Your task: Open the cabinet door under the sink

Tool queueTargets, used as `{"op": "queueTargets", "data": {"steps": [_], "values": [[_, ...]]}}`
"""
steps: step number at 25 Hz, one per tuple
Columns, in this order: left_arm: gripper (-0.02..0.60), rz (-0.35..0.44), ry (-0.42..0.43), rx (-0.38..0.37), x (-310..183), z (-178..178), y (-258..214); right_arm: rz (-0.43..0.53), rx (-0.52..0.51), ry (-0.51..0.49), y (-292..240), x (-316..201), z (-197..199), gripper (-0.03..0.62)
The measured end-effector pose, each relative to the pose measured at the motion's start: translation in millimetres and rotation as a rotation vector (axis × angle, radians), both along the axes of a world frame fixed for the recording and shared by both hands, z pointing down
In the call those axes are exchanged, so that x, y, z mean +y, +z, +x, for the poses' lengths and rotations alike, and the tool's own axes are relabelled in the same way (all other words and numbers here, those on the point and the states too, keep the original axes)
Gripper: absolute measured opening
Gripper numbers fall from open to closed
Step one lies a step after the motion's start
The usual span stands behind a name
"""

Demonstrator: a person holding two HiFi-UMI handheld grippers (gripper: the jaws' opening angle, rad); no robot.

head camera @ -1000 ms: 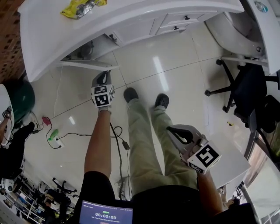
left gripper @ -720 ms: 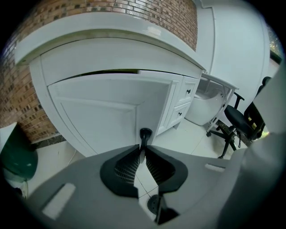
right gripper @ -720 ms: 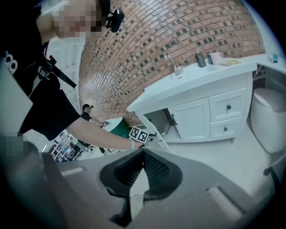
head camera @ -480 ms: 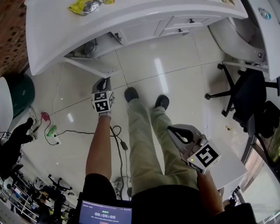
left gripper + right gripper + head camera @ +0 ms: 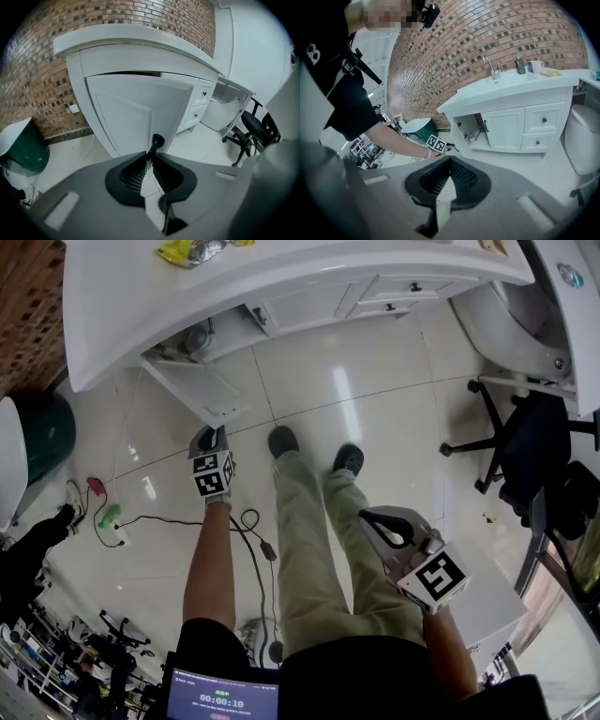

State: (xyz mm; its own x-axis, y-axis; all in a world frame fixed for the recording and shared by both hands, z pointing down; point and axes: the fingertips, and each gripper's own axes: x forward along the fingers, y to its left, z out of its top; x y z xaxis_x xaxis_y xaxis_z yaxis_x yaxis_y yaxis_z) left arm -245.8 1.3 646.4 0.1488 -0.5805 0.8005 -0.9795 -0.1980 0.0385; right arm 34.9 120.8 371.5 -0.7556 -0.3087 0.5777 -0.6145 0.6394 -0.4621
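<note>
Your left gripper [image 5: 214, 435] has its jaws closed tight on the dark, rounded handle [image 5: 157, 140] of the cabinet door [image 5: 192, 385]. The door is a flat white panel with a recessed, framed face. It stands swung well out from the sink cabinet [image 5: 281, 306], its free edge pointing toward your feet. The cabinet is smooth white too, under a curved, thick-edged desk [image 5: 122, 306] that carries a crumpled yellow packet [image 5: 192, 249]. Inside the opened compartment [image 5: 192, 338] you can see grey pipework and a rounded fitting, but no more detail than that. To the other side of the opening, the cabinet has two small drawers [image 5: 394, 292] with dark knobs, both closed. A dark green bin [image 5: 42, 442] sits on the glossy pale floor tiles [image 5: 375, 409] just past the cabinet's hinge end.

Your right gripper [image 5: 367, 517] hangs by your thigh, well away from the cabinet, with its ribbed black jaws brought together on nothing.

Compared with a second ago, the door has come much further open, and your left gripper has drawn back from the cabinet with it.
</note>
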Motion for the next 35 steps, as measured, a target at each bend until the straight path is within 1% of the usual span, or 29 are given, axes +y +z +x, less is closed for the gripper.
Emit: {"op": "queueTargets", "data": {"steps": [6, 12, 14, 16, 20, 25, 28, 32, 35], "values": [[0.052, -0.009, -0.081, -0.016, 20, -33, -1, 0.002, -0.003, -0.023, 0, 6, -9, -0.009], [0.044, -0.01, -0.219, -0.02, 39, -80, -3, 0.008, -0.005, -0.037, -3, 5, -17, -0.009], [0.038, -0.016, -0.238, -0.03, 44, -94, -4, 0.007, -0.002, -0.044, -1, 6, -19, -0.009], [0.035, -0.023, -0.229, -0.039, 47, -105, -4, 0.0, 0.002, -0.051, 0, 8, -21, -0.009], [0.035, -0.038, -0.18, -0.055, 49, -121, -3, -0.001, 0.002, -0.073, 1, 7, -28, -0.009], [0.037, -0.045, -0.114, -0.052, 51, -140, -4, -0.004, 0.005, -0.079, 0, 2, -29, -0.009], [0.041, -0.05, -0.057, -0.043, 51, -145, -4, -0.016, 0.006, -0.071, 2, 0, -27, -0.009], [0.043, -0.054, -0.007, -0.015, 53, -147, -4, -0.024, 0.012, -0.081, 4, -1, -31, -0.009], [0.043, -0.07, 0.031, -0.027, 59, -148, -5, -0.019, 0.008, -0.087, 5, -4, -35, -0.009]]}}
